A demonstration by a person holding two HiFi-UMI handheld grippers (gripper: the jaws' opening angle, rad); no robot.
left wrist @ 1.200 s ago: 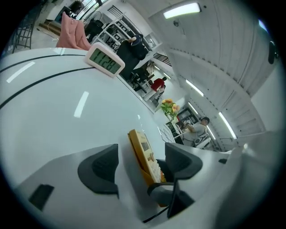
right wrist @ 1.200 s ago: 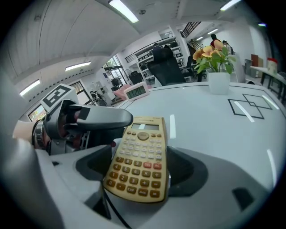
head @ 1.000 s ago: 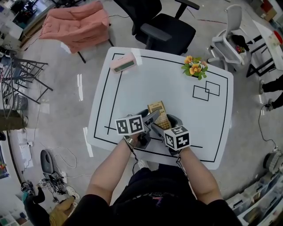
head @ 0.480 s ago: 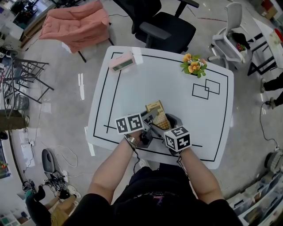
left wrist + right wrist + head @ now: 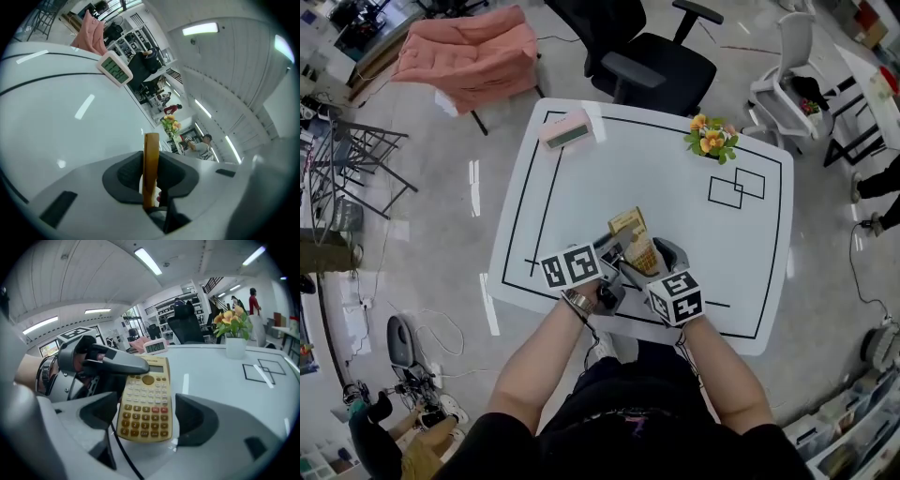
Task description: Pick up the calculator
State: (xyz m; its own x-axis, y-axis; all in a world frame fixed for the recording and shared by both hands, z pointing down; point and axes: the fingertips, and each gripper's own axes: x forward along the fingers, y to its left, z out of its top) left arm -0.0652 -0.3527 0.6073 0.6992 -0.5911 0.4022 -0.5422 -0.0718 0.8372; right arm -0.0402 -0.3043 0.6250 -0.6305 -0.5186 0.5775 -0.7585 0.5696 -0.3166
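Left hand-held gripper (image 5: 619, 251) clamped on the tan rectangular plastic calculator (image 5: 635, 239)

Its jaws have just been closing, and their pads now pinch the calculator's flat faces. The calculator sits towards the near side of the white counter (image 5: 656, 178), keys up, between the wide-apart jaws of the right hand-held gripper (image 5: 147, 413), which do not press on it.
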